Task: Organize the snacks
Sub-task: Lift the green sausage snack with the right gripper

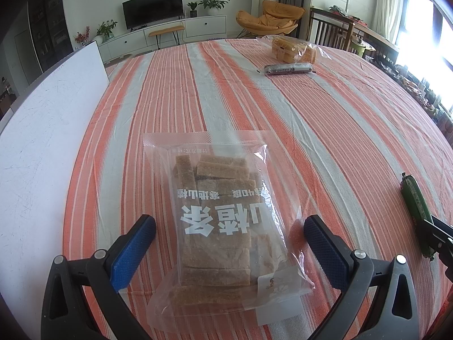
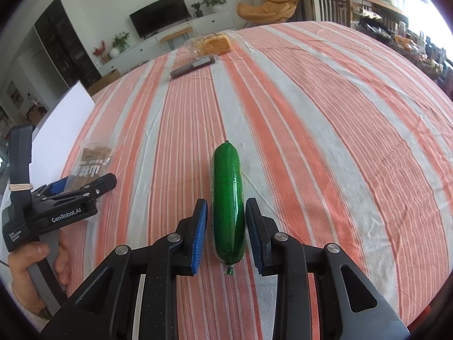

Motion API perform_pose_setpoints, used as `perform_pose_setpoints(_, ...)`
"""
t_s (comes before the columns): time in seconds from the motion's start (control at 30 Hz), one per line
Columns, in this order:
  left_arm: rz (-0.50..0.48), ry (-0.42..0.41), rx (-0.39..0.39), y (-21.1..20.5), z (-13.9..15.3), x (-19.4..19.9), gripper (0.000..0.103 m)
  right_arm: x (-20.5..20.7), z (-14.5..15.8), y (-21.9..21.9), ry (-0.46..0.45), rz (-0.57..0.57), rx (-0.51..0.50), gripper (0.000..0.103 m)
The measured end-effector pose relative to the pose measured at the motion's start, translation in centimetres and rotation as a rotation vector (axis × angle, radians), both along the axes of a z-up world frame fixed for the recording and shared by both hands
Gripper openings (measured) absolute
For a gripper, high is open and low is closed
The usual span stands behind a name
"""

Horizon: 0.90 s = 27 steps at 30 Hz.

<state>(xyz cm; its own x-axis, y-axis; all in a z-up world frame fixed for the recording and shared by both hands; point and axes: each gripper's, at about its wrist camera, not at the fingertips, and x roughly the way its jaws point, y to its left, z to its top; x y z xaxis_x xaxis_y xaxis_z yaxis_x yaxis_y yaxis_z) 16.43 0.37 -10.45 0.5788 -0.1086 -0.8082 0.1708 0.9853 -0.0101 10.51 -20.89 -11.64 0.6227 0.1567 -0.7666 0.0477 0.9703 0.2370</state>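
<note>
The striped counter [image 2: 325,119] carries everything. A clear bag of hawthorn strips [image 1: 223,215] lies between the wide-apart left tongs [image 1: 229,243], untouched. The green sausage [image 2: 228,201] lies flat, its long axis running along the right tongs [image 2: 226,235], whose pads stand slightly apart on either side without pressing it. The right hand is nearer; closing would likely grip it.

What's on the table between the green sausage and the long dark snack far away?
Nothing: just bare striped tablecloth between the green sausage and the dark snack bar, seen from the right wrist view.
</note>
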Motion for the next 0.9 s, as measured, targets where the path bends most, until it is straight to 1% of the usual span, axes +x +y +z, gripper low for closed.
perform_pose_setpoints(0.07, 0.000, 0.000, 0.000, 0.0, 0.0, 0.0, 0.103, 0.0, 0.0, 0.3, 0.000, 0.003, -0.023, 0.031)
perform_pose_setpoints(0.27, 0.000, 0.000, 0.000, 0.0, 0.0, 0.0, 0.103, 0.0, -0.1, 2.6, 0.004, 0.019, -0.198, 0.031)
perform_pose_setpoints(0.33, 0.000, 0.000, 0.000, 0.0, 0.0, 0.0, 0.103, 0.0, -0.2, 3.0, 0.004, 0.024, -0.232, 0.031)
perform_pose_setpoints(0.4, 0.000, 0.000, 0.000, 0.0, 0.0, 0.0, 0.103, 0.0, -0.2, 3.0, 0.004, 0.026, -0.235, 0.032)
perform_pose_setpoints(0.53, 0.000, 0.000, 0.000, 0.0, 0.0, 0.0, 0.103, 0.0, -0.2, 3.0, 0.004, 0.041, -0.230, 0.039)
perform_pose_setpoints(0.9, 0.000, 0.000, 0.000, 0.0, 0.0, 0.0, 0.103, 0.0, -0.2, 2.9, 0.007, 0.034, -0.222, 0.045)
